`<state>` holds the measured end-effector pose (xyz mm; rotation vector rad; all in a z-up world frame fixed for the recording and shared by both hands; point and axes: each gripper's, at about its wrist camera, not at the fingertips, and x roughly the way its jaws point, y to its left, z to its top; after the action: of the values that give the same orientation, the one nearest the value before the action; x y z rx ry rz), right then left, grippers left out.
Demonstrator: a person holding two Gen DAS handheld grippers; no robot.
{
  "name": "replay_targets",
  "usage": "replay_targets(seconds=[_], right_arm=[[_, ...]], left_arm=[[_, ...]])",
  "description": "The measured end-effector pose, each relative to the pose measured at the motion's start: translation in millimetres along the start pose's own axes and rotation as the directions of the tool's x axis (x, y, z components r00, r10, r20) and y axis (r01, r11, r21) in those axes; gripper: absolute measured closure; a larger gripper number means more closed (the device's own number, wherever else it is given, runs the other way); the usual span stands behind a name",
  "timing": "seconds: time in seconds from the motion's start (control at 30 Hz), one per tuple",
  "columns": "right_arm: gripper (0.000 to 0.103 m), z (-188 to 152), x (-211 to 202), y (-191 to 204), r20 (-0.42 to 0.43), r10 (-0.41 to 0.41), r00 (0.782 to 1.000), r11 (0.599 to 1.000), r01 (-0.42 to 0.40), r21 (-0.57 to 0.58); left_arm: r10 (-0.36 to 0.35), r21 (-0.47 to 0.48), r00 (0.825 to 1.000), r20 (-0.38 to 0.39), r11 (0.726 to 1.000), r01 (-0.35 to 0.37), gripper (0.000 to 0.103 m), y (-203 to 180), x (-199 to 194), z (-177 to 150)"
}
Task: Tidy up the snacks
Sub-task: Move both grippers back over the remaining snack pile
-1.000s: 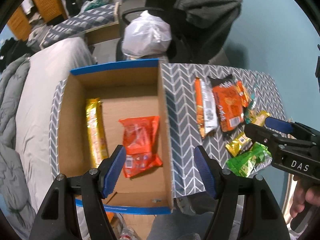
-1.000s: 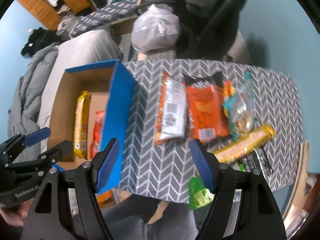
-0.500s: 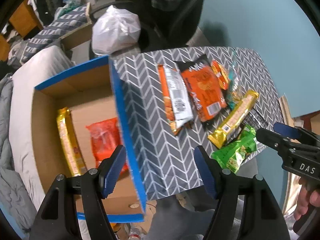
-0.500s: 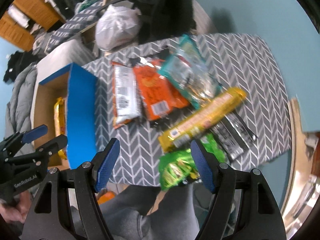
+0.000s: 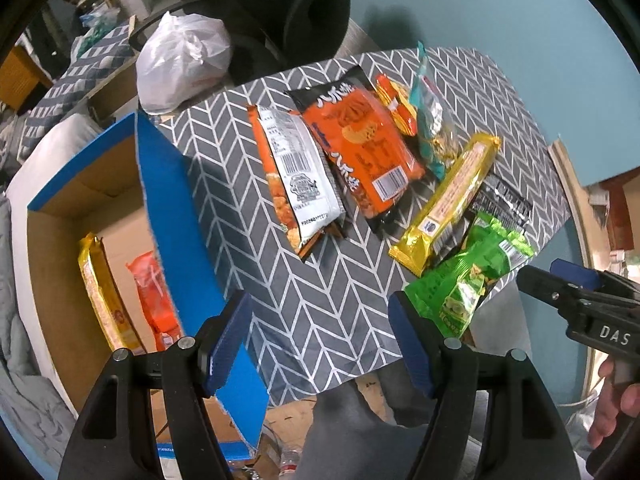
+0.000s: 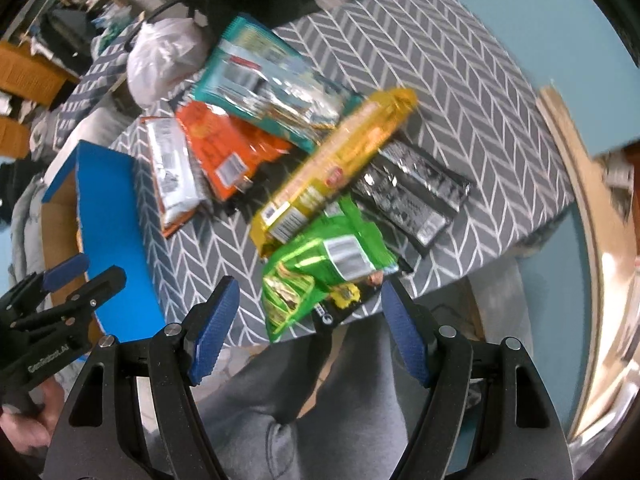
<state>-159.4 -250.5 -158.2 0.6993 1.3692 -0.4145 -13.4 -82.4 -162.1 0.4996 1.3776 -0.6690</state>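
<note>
Left wrist view: the left gripper (image 5: 320, 336) has its jaws spread wide with nothing between them, hanging over the near edge of the bench (image 5: 320, 312), where bare chevron cloth lies just ahead. Beside the left jaw stands the blue wall of the cardboard box (image 5: 180, 240), tight against the bench's side; inside, beyond that wall, lie a yellow packet (image 5: 102, 292) and an orange-red packet (image 5: 154, 300). Touching the right jaw's tip in this view is the green snack bag (image 5: 468, 280), which overhangs the near bench edge. Farther ahead lie the long yellow packet (image 5: 448, 204), the white-backed bag (image 5: 298, 172) and the orange chip bag (image 5: 360, 140).

Right wrist view, somewhat blurred: the right gripper (image 6: 310, 328) is likewise wide open and holds nothing. The green snack bag (image 6: 320, 268) sits just ahead, between the jaws' lines, apart from both pads. Beyond it run the long yellow packet (image 6: 332, 168), the black wrappers (image 6: 412, 188) to the right, then the teal bag (image 6: 272, 84). Bare cloth lies far right.
</note>
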Motion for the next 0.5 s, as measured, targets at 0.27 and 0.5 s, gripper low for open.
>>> replay_targets(seconds=[0.27, 0.5], right_arm=[[0.029, -6.1, 39.0, -17.4, -0.050, 0.035, 0.998, 0.994, -0.030, 0.101], [0.029, -1.8, 60.4, -21.0, -0.061, 0.087, 0.994, 0.984, -0.076, 0.160]], left_arm=[[0.018, -0.007, 0.999, -0.034, 1.000, -0.018, 0.031, -2.6, 20.5, -3.9], [0.019, -0.056, 0.998, -0.059, 0.998, -0.022, 0.031, 0.6, 35.3, -6.8]])
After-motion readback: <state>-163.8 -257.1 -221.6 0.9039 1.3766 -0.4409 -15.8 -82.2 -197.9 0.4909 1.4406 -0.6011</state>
